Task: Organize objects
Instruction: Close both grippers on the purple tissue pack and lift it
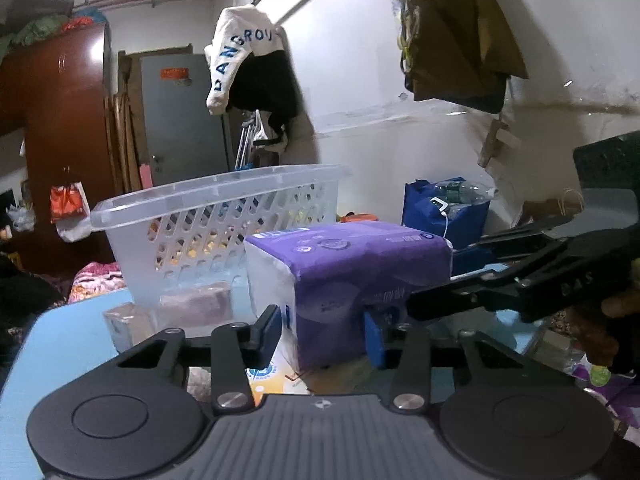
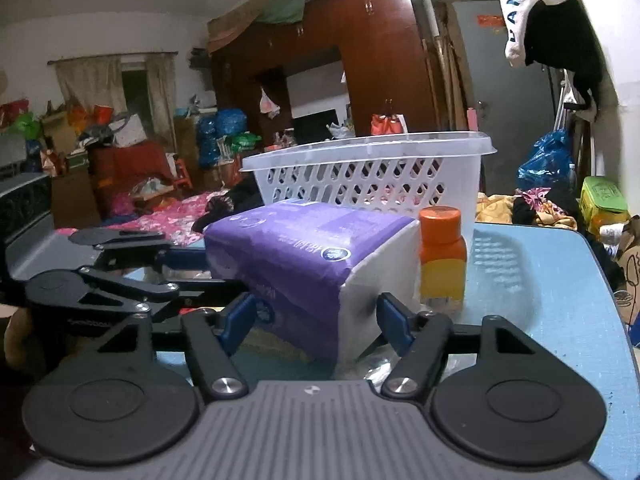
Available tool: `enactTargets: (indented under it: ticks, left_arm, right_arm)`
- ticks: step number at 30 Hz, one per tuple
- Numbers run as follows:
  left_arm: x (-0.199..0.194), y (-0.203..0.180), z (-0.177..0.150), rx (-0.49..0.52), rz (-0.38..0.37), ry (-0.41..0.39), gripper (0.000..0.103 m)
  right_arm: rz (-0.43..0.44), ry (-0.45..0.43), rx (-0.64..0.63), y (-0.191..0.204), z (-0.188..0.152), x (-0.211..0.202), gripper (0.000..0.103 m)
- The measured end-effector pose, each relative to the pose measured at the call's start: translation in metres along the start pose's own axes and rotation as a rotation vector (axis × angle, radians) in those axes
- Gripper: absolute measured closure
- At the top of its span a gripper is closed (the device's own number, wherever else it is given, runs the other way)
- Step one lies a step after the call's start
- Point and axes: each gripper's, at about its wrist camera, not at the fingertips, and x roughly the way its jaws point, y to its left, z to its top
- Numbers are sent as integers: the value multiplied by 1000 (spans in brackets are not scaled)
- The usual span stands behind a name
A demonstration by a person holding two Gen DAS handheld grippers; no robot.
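Note:
A purple and white tissue pack is held a little above the light blue table between both grippers. My left gripper is shut on one end of it. My right gripper is shut on the other end of the tissue pack and reaches in from the right in the left wrist view. A clear plastic basket stands just behind the pack; it also shows in the right wrist view.
An orange-capped bottle stands on the table right of the pack, in front of the basket. Small wrapped packets lie by the basket's base. A blue bag sits behind. Cluttered room beyond the table edges.

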Motion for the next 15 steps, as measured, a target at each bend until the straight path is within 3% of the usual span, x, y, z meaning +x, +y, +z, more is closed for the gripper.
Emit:
enactTargets:
  ticks: [3, 5, 15]
  left_arm:
    - [-3, -1, -2, 17, -9, -13, 61]
    - [-6, 0, -3, 15, -15, -24, 63]
    - [-32, 1, 12, 16, 12, -120, 63]
  right_arm:
    - [-9, -7, -22, 1, -3, -2, 36]
    - [-39, -16, -44, 3, -4, -4, 44]
    - [-41, -87, -123, 20, 16, -16, 46]
